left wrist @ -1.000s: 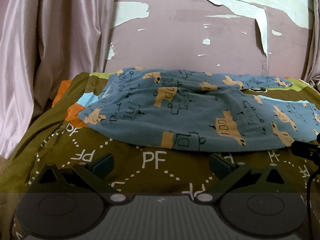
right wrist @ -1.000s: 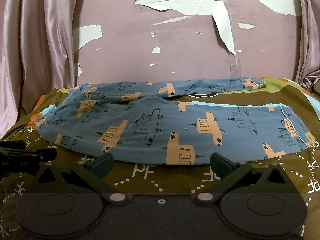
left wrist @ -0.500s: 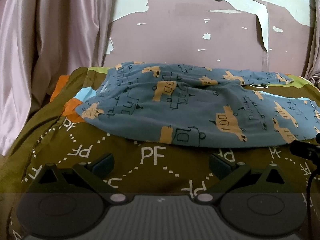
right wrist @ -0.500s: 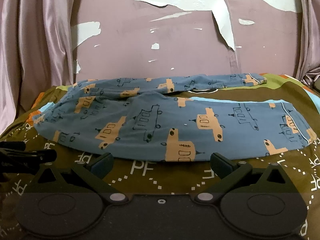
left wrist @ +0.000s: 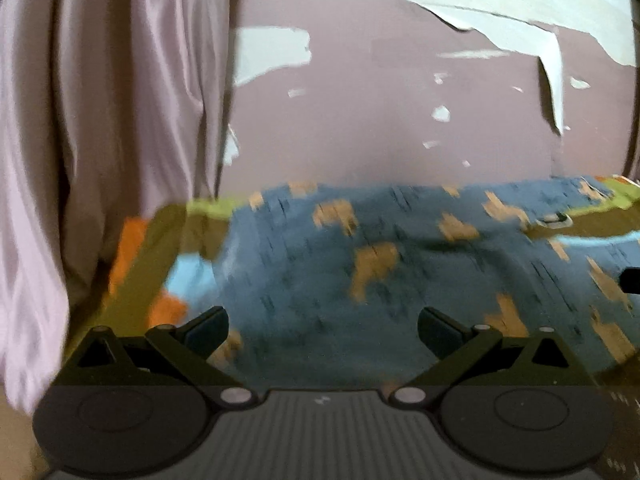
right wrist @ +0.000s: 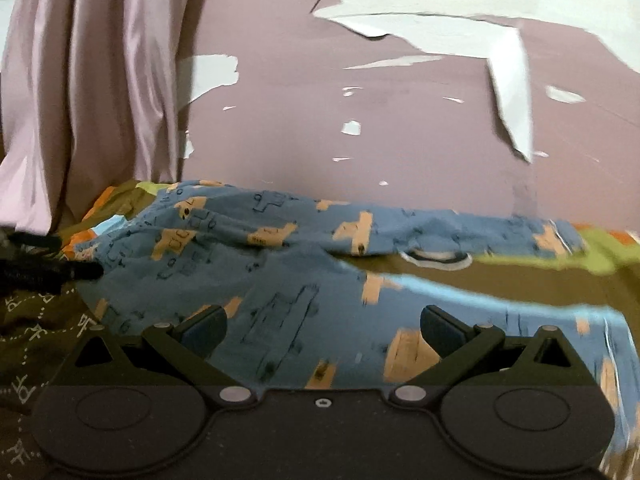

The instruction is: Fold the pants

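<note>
Bedspread [right wrist: 520, 280] — pants [left wrist: 320, 280] motion-blurred

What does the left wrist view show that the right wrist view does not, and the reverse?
Only the left wrist view shows the open left gripper over the waist end of the pants, though blurred. Only the right wrist view shows the open right gripper, the far leg's cuff and a white oval print on the bedsheet. Both share the pants, the bedsheet, the curtain and the peeling wall.
</note>
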`<act>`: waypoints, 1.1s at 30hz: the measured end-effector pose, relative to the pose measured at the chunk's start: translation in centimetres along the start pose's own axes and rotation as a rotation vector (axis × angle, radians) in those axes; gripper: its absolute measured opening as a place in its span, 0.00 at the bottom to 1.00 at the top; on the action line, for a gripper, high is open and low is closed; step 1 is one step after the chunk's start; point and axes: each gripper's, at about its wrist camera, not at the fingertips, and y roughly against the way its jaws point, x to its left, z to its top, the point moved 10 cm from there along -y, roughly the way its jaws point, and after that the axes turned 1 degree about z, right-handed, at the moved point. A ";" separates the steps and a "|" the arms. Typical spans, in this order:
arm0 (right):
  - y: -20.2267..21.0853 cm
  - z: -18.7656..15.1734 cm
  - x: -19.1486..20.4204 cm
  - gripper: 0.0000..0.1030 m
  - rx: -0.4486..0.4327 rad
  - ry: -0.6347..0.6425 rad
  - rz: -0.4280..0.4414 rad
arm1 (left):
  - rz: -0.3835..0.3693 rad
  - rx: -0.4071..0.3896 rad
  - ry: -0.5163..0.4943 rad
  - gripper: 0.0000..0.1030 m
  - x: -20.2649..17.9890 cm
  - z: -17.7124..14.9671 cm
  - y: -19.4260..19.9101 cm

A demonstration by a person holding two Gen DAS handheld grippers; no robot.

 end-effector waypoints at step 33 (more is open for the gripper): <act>-27.4 11.3 -5.6 0.71 0.264 0.034 0.314 | -0.264 0.342 -0.207 0.53 3.9 9.6 -23.6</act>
